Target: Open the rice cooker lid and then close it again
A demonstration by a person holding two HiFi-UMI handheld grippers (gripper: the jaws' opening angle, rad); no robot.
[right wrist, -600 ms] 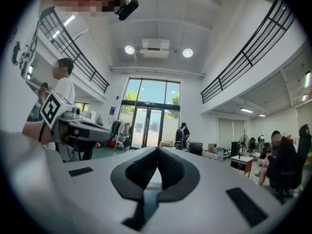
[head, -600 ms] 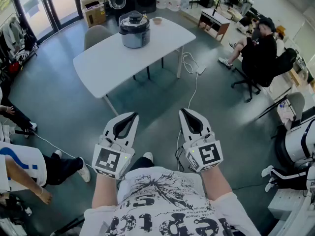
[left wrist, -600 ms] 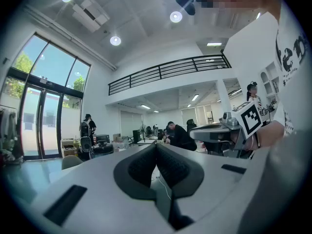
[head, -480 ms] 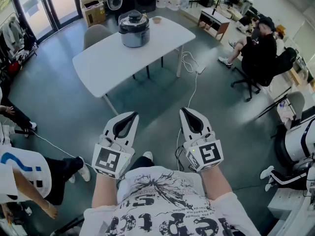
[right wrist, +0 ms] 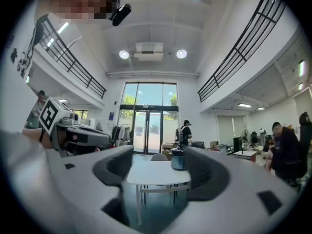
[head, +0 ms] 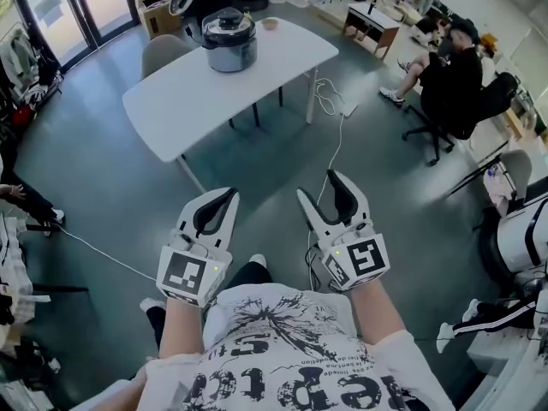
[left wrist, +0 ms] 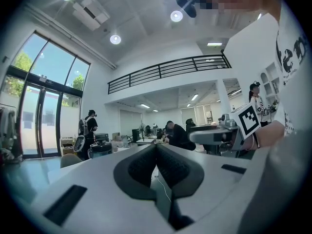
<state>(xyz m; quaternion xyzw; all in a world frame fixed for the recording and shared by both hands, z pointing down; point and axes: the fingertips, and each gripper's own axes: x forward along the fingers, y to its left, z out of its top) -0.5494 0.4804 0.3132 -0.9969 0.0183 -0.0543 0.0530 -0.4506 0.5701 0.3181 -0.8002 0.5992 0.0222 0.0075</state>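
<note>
The rice cooker (head: 229,39), dark with a silver body and its lid down, stands at the far end of a white table (head: 214,92) across the room. Both grippers are held out in front of my chest, well short of the table. My left gripper (head: 229,197) is shut with nothing in it; its pads (left wrist: 156,147) meet, and the rice cooker (left wrist: 101,149) shows small to their left. My right gripper (head: 318,187) is open and empty. Between its fingers I see the table (right wrist: 156,175) and the rice cooker (right wrist: 178,159) far ahead.
A grey chair (head: 163,54) stands behind the table and a small bowl (head: 271,24) sits beside the cooker. A white cable (head: 330,157) runs over the floor from the table toward my feet. A seated person (head: 454,75) is at the right, another person (head: 17,199) at the left edge.
My right gripper's jaws have opened; they were together before. The left gripper stays shut. The person in white at the lower left has moved out of the head view.
</note>
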